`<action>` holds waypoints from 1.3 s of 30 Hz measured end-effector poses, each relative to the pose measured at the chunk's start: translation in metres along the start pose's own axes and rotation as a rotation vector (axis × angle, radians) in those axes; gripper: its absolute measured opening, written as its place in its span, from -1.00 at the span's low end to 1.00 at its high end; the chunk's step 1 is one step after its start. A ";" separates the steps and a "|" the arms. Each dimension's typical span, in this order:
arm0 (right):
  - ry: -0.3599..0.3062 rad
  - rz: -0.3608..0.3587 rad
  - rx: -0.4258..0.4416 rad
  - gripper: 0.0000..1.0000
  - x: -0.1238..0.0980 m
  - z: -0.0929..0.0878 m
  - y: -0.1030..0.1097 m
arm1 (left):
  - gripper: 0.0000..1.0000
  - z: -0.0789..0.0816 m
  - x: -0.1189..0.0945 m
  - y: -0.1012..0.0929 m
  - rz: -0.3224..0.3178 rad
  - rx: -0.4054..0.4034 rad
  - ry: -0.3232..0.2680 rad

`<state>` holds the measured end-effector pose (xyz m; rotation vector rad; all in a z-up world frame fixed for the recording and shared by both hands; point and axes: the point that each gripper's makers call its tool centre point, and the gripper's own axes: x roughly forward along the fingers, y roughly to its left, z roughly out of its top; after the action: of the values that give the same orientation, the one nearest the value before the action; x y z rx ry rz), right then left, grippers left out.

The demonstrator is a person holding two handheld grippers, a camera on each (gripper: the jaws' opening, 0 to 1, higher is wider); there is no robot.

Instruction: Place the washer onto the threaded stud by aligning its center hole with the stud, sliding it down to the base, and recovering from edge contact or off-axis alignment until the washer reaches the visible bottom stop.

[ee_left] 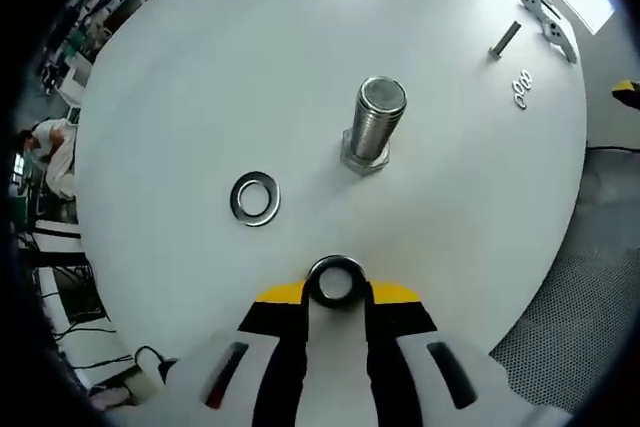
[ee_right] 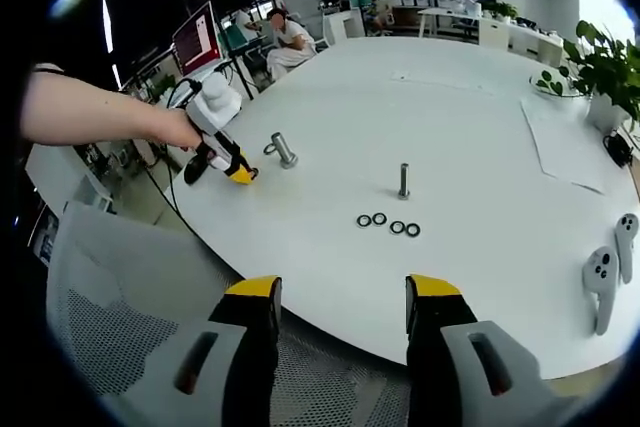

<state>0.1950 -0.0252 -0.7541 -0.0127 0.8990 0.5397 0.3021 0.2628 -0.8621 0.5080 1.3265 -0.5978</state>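
Left gripper view has my left gripper (ee_left: 336,285) clenched on a flat silver steel washer (ee_left: 335,280), held edge-up with its hole facing me, short of the upright grey threaded stud on its hex base (ee_left: 374,125); a second loose steel washer (ee_left: 255,197) lies flat on the round white table (ee_left: 180,97). I judge this the carry-in: next I must tip the washer level over the vertical stud. Right gripper view shows my right gripper (ee_right: 343,309) released, empty, well apart, off the table's edge.
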 end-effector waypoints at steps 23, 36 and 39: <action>0.002 0.004 -0.009 0.04 0.000 0.000 0.001 | -0.63 0.040 -0.049 -0.016 -0.023 0.065 -0.149; -0.002 0.005 -0.008 0.04 0.000 0.001 0.001 | -0.63 0.069 -0.060 -0.015 -0.061 0.056 -0.219; -0.003 0.005 -0.009 0.04 -0.001 0.001 0.001 | -0.63 0.074 -0.062 -0.019 -0.056 0.082 -0.215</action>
<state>0.1949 -0.0242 -0.7528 -0.0176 0.8944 0.5482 0.3359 0.2067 -0.7886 0.4611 1.1178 -0.7347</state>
